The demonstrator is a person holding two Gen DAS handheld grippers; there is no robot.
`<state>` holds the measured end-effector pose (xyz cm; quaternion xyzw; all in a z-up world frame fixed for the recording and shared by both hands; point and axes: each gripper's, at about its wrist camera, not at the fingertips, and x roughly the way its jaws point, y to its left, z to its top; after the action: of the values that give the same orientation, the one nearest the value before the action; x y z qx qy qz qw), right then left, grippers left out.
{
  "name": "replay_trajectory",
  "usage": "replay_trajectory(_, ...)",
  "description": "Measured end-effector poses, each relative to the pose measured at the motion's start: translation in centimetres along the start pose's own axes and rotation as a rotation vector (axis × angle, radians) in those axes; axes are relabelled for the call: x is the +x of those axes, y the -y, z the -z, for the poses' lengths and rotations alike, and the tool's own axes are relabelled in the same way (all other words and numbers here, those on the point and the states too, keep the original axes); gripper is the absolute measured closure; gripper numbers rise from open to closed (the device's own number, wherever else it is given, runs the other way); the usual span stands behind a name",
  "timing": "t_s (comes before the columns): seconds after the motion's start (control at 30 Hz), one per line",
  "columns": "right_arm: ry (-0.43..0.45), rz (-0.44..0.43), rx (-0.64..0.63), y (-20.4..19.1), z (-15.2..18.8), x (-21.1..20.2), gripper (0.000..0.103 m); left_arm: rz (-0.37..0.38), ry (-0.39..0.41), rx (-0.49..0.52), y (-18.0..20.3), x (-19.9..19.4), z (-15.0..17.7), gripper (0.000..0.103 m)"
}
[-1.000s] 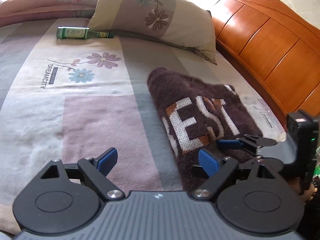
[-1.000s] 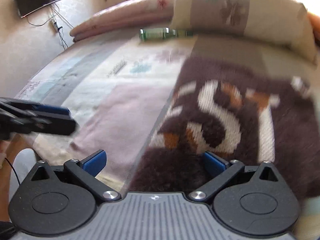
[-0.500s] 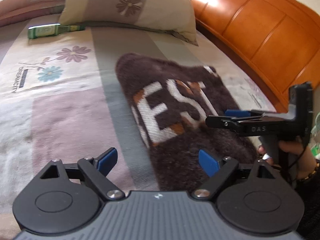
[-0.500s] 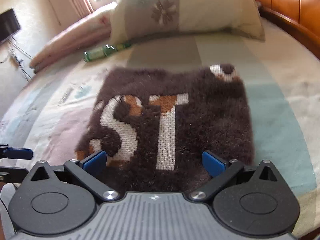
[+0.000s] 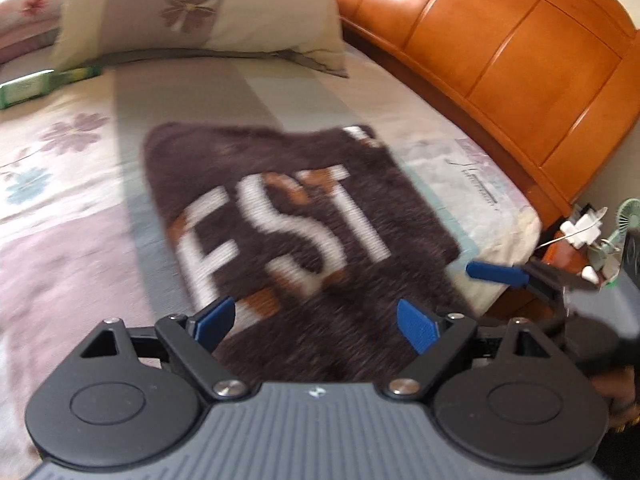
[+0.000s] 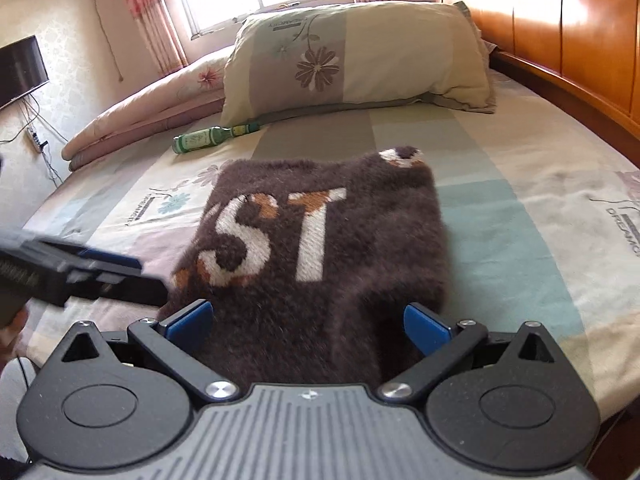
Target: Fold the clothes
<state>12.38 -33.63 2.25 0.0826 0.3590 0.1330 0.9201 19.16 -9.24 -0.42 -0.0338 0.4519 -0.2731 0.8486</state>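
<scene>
A fuzzy dark brown sweater (image 5: 304,216) with white letters lies folded in a rectangle on the bed, and fills the middle of the right wrist view (image 6: 320,240) too. My left gripper (image 5: 316,322) hovers open over its near edge, nothing between the blue pads. My right gripper (image 6: 308,324) is open as well, above the sweater's near right part. In the left wrist view the right gripper (image 5: 480,272) shows edge-on past the sweater's near right corner. The left gripper (image 6: 144,280) juts in from the left, by the sweater's near left corner.
A flowered pillow (image 6: 352,60) and a green bottle (image 6: 208,140) lie beyond the sweater. A rolled pink quilt (image 6: 140,116) sits at the far left. The orange wooden headboard (image 5: 500,60) runs along the right. A small fan (image 5: 628,216) stands past the bed's corner.
Both grippers have swung sideways along the bed's near edge, so the sweater now sits centred in both views. Both stay open. The sweater has not moved.
</scene>
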Motion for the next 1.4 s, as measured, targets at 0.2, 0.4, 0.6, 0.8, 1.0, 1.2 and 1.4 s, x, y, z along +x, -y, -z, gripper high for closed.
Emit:
replay_trajectory(0.2, 0.002, 0.007, 0.019, 0.6, 1.0, -0.8, 0.0, 0.138, 0.01, -0.003, 0.0, 3.8, -1.7, 0.015)
replay_trajectory(0.4, 0.008, -0.035, 0.087, 2.4, 1.1, -1.3, 0.0, 0.164, 0.028, -0.064, -1.1, 4.0, -1.8, 0.015)
replay_trajectory(0.6, 0.013, -0.245, 0.348, 8.3, -0.8, -1.2, 0.0, 0.211, 0.087, -0.159, -4.1, 0.3, -2.1, 0.015)
replay_trajectory(0.8, -0.03, -0.39, 0.527, 13.2, -2.2, 1.0, 0.0, 0.249, 0.097, -0.365, -10.7, -0.9, -1.1, 0.014)
replay_trajectory(1.0, -0.164, -0.413, 0.662, 16.4, -1.7, 6.0, 0.0, 0.352, 0.052, -0.624, -15.4, 1.9, 0.5, 0.014)
replay_trajectory(1.2, -0.253, -0.469, 0.748, 18.1, -1.3, 10.1, 0.0, 0.416, -0.03, -0.736, -17.4, 6.6, 1.0, 0.014)
replay_trajectory(1.4, -0.32, -0.505, 0.685, 17.4, -2.7, 12.8, 0.0, 0.477, -0.095, -0.777, -18.4, 10.4, 0.3, 0.014)
